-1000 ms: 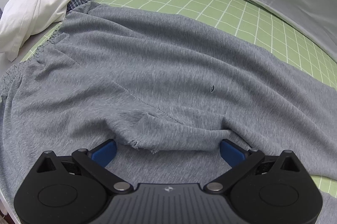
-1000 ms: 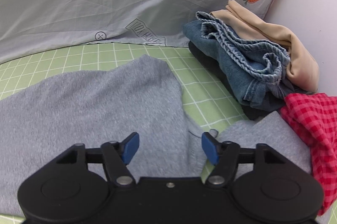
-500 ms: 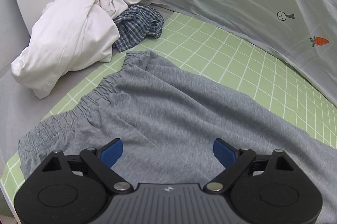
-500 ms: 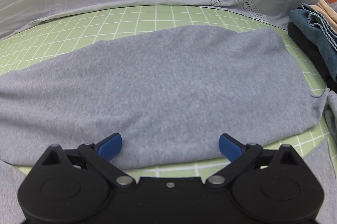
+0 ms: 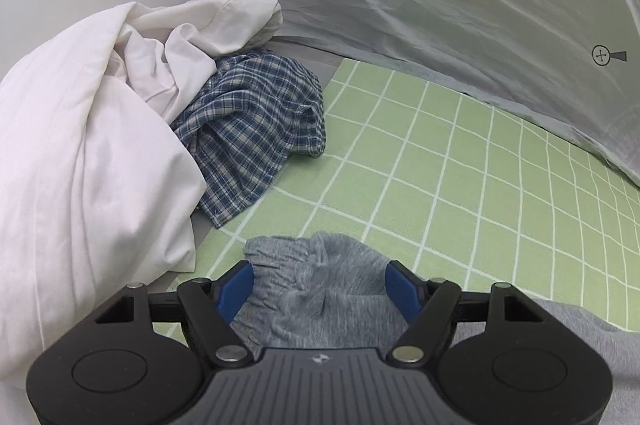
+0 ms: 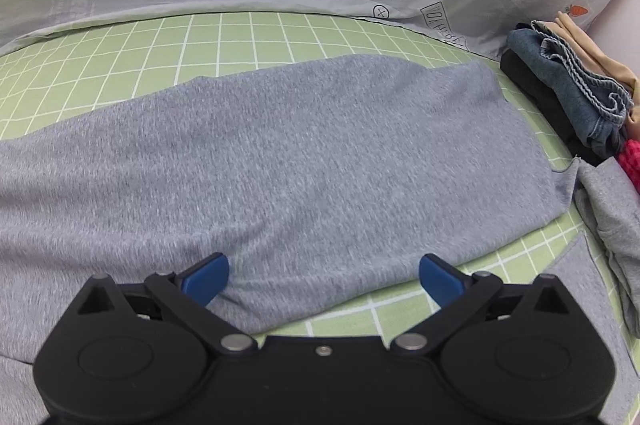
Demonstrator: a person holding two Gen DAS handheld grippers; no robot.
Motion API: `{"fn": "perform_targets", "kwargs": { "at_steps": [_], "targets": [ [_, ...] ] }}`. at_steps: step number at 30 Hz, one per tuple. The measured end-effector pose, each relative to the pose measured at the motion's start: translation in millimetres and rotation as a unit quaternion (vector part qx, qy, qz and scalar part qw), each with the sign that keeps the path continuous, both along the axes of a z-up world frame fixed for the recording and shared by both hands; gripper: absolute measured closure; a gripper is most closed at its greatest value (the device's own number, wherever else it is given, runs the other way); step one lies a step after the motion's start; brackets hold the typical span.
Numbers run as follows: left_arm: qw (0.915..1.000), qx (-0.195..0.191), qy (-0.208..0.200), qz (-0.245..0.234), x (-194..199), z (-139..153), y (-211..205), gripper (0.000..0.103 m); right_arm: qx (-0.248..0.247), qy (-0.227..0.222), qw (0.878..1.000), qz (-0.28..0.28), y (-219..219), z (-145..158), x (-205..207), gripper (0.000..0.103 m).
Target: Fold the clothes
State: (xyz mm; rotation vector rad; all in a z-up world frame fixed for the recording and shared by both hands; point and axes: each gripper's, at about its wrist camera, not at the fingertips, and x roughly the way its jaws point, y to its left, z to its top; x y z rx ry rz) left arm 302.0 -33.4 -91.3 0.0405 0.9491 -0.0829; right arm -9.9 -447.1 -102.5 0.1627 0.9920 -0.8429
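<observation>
Left gripper (image 5: 318, 289) is sitting right over the gathered waistband corner of the grey pants (image 5: 316, 281), jaws closing in on it. The bunched fabric is between the blue pads (image 5: 236, 289), but whether they're actually pinching it yet I can't tell. That corner lies on the green grid mat (image 5: 460, 165) at about 6 o'clock in the left view, and the rest of the pants trails off toward 4 o'clock.

At 9 o'clock there's a big crumpled white cloth (image 5: 80, 153), with a blue plaid piece (image 5: 256, 129) tucked against it around 11 — partly on the mat, partly off. A pale grey sheet (image 5: 440, 5) with little printed symbols runs across the back from 12 to 3.

Right gripper (image 6: 324, 275) is spread wide and holding nothing — it hovers over the near edge of the pants, which in this view lie flat across the mat from 9 o'clock to roughly 3. The left pad is over the fabric, the right one over bare mat just past the edge.

At 2 to 3 o'clock sits a folded stack (image 6: 572, 97): dark piece at the bottom, denim, something beige. A bit of red cloth (image 6: 630, 161) peeks in just below it, and more grey fabric (image 6: 612, 209) lies crumpled at 4 o'clock.
</observation>
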Motion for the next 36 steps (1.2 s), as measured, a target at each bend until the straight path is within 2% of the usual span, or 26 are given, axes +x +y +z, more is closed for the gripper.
{"fn": "perform_targets", "kwargs": {
  "at_steps": [1, 2, 7, 10, 14, 17, 21, 28, 32, 34, 36],
  "targets": [
    [1.0, 0.0, 0.0, 0.001, 0.4, -2.3, 1.2, 0.053, -0.007, -0.003, 1.0, 0.005, 1.2, 2.1, 3.8, 0.001],
    [1.0, 0.0, -0.001, 0.002, 0.9, -4.6, 2.5, 0.058, -0.009, -0.011, 1.0, 0.011, 0.8, 5.1, 10.3, 0.001],
    [0.9999, -0.002, -0.01, -0.009, -4.6, -7.7, 6.2, 0.06, -0.007, -0.057, 0.998, 0.032, -8.0, 17.1, 56.9, 0.001],
    [0.9999, -0.001, -0.011, -0.011, -4.8, -7.9, 6.1, 0.06, 0.01, -0.086, 0.996, 0.025, -18.9, 14.9, 89.0, 0.001],
    [0.9999, -0.003, -0.013, -0.004, -5.5, -8.8, 6.0, 0.06, 0.015, -0.083, 0.996, 0.018, -22.2, 1.5, 128.6, 0.001],
    [0.9999, 0.0, -0.014, -0.003, -5.8, -9.1, 4.7, 0.06, 0.016, -0.07, 0.997, 0.011, -21.5, -8.2, 143.3, 0.001],
    [0.9999, 0.002, -0.014, -0.004, -5.6, -9.1, 4.7, 0.06, 0.012, -0.047, 0.999, -0.004, -19.6, -16.3, 142.0, 0.001],
    [0.9998, 0.011, -0.017, -0.001, -6.3, -10.2, 1.7, 0.059, -0.021, 0.0, 0.999, -0.035, -13.5, -12.7, 99.1, 0.002],
    [0.9997, 0.017, -0.019, 0.0, -6.2, -10.7, 0.4, 0.059, -0.025, 0.002, 0.999, -0.027, -11.8, -10.9, 79.9, 0.002],
    [0.9997, 0.017, -0.019, 0.001, -6.3, -10.8, 0.0, 0.059, -0.027, 0.006, 1.0, -0.015, -12.2, -8.6, 81.1, 0.005],
    [0.9997, 0.017, -0.019, 0.001, -6.5, -10.7, -0.4, 0.059, -0.029, -0.008, 1.0, -0.007, -13.1, -3.7, 87.3, 0.012]
  ]
}}
